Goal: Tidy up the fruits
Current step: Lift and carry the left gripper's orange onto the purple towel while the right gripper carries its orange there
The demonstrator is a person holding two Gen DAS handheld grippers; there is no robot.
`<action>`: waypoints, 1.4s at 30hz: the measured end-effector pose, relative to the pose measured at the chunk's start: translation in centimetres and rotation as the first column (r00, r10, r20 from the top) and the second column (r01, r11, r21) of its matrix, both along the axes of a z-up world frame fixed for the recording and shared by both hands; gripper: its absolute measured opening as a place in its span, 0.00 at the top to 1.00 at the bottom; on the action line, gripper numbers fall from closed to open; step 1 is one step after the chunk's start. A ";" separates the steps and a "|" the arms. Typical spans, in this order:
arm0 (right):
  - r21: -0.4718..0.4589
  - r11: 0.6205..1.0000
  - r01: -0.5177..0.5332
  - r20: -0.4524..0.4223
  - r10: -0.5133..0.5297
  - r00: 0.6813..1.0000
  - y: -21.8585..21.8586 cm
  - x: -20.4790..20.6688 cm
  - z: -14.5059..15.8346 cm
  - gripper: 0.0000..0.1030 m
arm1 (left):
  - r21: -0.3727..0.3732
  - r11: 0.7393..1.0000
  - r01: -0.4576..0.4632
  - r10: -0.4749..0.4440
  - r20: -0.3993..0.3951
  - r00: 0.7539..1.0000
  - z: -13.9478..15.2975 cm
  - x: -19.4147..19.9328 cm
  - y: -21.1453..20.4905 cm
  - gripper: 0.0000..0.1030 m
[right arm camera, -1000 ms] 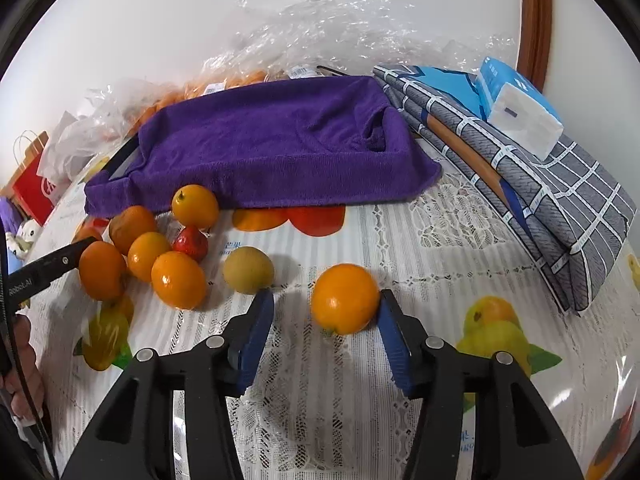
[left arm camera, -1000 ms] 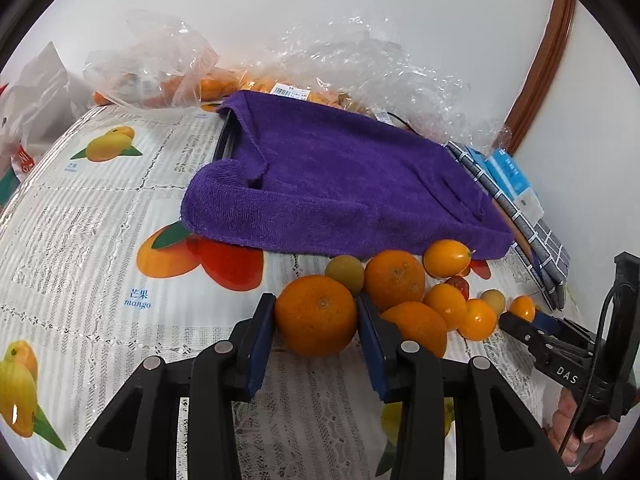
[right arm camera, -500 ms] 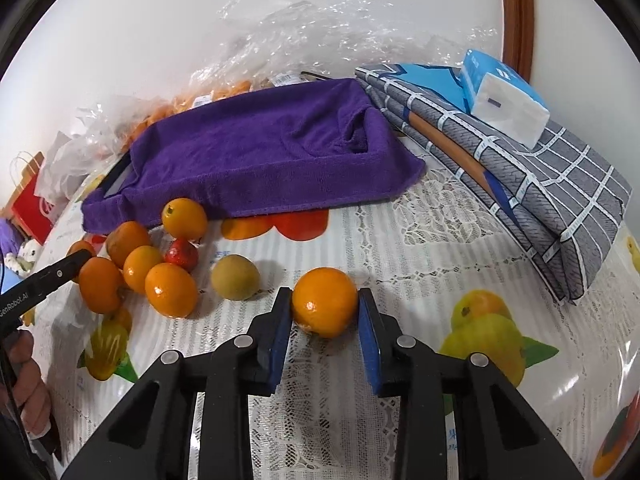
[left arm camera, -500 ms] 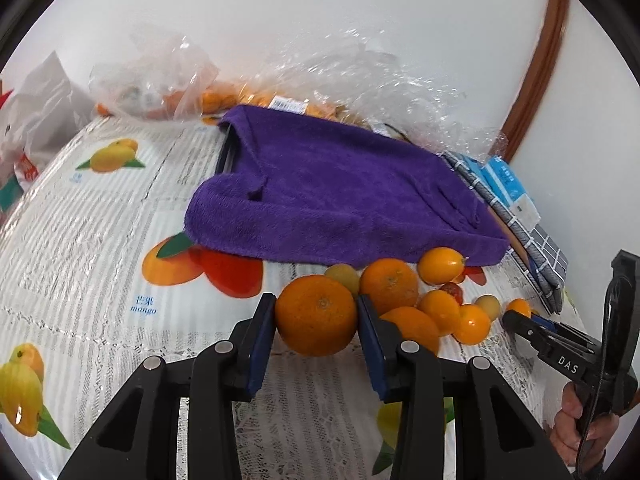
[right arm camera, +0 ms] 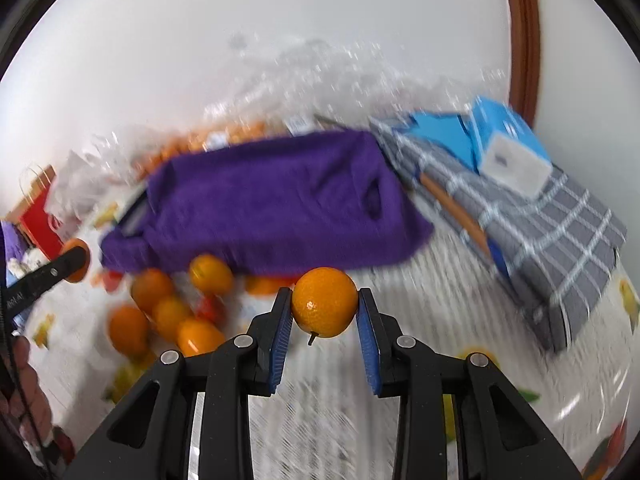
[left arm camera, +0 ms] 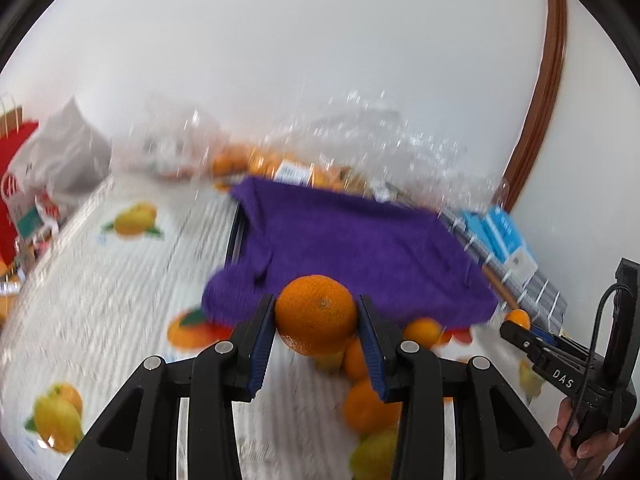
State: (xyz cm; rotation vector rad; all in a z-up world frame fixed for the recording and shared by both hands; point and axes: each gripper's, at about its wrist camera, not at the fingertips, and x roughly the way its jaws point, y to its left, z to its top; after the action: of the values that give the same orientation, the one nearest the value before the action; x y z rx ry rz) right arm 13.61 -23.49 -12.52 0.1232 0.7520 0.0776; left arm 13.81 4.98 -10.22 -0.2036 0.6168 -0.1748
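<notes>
My two cameras give bright, even, soft daylight, with no hard shadows. The white wall (left arm camera: 320, 60) is nearly washed out. Everything behind is smeared by motion blur: the tablecloth (left arm camera: 120, 300) streaks, the purple towel (right arm camera: 272, 200) loses its edges, and the plastic bags (right arm camera: 340, 72) dissolve into glinting specks. My gripper fingers (left arm camera: 260, 332) stay sharp. Fisheye bending curves the door frame (left arm camera: 548, 100), and black corners ring both views.

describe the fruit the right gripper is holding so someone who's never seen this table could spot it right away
Start at the big purple towel lying across the white fruit-print tablecloth. In front of its near edge, the right gripper has its blue pads clamped on a small orange fruit. Unlike the loose orange fruits clustered on the cloth to the left, it is up off the table, alone, with a short dark stem poking out underneath.
</notes>
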 end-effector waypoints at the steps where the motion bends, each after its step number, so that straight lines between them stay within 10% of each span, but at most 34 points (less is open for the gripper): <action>1: -0.003 1.000 0.001 0.009 -0.001 1.000 0.3 0.5 0.5 0.69 | 0.001 1.000 0.002 -0.002 0.016 1.000 0.8 0.6 -0.2 0.63; 14: -0.033 0.999 -0.004 0.126 0.008 0.992 2.9 8.7 4.2 0.69 | -0.083 0.994 -0.072 0.077 0.059 0.995 1.3 9.1 -0.1 0.63; 42: -0.074 0.997 0.038 -0.006 -0.039 0.999 1.1 12.1 -2.8 0.69 | -0.026 0.999 -0.026 0.024 -0.086 0.996 -4.8 12.3 -1.2 0.63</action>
State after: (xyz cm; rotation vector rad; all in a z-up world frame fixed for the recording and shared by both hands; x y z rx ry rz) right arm 25.73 -22.42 -15.36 0.0681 0.7588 0.0127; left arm 26.06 3.83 -15.04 -0.2460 0.6972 -0.1507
